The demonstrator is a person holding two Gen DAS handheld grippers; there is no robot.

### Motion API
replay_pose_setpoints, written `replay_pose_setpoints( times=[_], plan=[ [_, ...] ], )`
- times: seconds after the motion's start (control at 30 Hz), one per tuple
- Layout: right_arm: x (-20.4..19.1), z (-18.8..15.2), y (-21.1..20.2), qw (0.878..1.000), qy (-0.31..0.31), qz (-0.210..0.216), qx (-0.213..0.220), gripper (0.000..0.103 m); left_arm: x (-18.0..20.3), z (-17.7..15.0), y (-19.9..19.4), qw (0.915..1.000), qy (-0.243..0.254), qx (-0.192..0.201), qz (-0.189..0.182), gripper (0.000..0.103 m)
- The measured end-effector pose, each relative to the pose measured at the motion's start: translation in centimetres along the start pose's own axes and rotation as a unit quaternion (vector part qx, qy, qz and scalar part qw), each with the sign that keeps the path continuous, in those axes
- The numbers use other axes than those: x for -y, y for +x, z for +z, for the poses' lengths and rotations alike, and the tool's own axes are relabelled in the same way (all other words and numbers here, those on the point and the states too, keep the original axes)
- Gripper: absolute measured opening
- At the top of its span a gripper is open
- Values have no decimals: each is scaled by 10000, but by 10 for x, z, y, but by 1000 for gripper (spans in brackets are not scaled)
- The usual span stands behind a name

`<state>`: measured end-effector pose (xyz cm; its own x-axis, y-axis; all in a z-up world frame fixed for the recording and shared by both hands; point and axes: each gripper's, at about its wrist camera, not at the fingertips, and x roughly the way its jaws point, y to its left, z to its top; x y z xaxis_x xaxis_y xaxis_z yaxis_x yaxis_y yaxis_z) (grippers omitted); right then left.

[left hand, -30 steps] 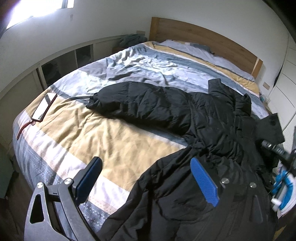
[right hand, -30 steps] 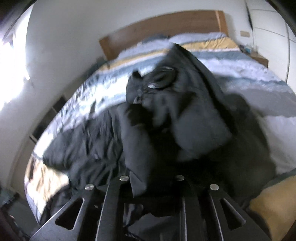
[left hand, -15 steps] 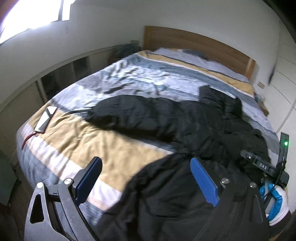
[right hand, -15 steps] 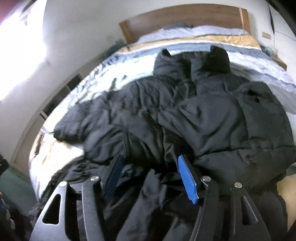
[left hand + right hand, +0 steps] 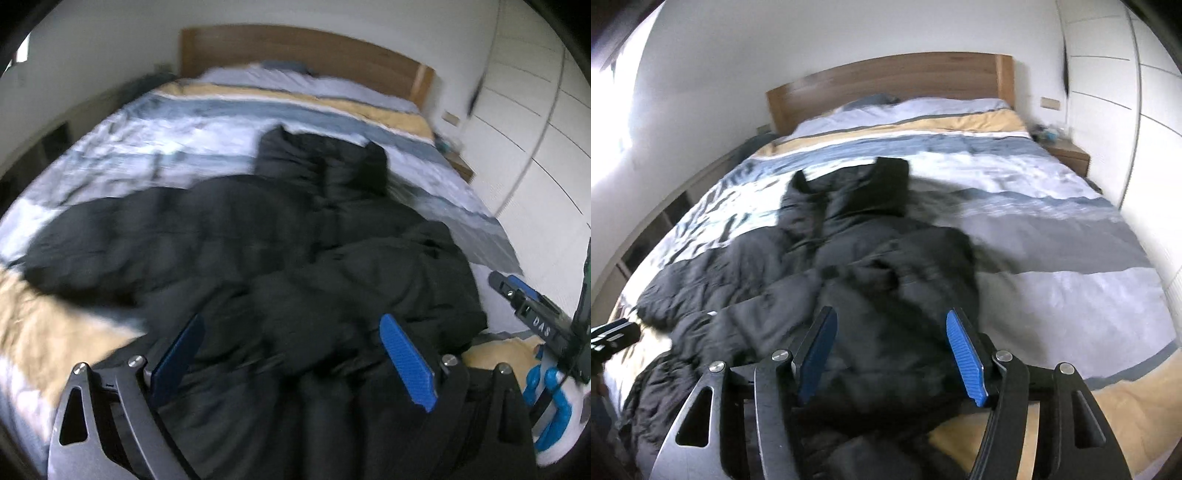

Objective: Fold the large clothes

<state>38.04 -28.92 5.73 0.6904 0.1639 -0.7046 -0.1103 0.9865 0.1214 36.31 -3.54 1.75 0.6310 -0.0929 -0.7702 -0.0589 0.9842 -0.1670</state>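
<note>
Black puffy jacket (image 5: 280, 258) spread across striped bed (image 5: 1052, 240), one sleeve folded in. Left gripper (image 5: 291, 360) and right gripper (image 5: 892, 354) agape, holding nothing. Risk: slippery padded bulk springing apart, or sliding off near edge.

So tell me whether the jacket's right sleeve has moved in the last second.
Yes. The right tool let it go, and the sleeve now lies folded across the black puffer jacket, well below the wooden headboard it was lifted toward.
</note>
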Motion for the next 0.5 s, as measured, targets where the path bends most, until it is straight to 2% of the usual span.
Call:
replay_pose_setpoints(
  times=[0.17,0.23,0.3,0.43,0.5],
  plan=[
    [8,-8,33,9994,-34,169,-284,61,39,5,78,9992,144,-351,-156,97],
    [6,-16,46,9988,-70,291,-398,61,39,-2,105,9983,141,-562,-41,97],
    [12,-25,61,9978,37,352,-553,61,34,-9,120,9972,205,-696,160,97],
    [32,-42,73,9972,137,160,-720,61,13,-16,128,9959,163,-829,335,97],
    [38,-47,73,9968,170,47,-786,61,4,-17,121,9959,123,-863,260,97]
  ],
)
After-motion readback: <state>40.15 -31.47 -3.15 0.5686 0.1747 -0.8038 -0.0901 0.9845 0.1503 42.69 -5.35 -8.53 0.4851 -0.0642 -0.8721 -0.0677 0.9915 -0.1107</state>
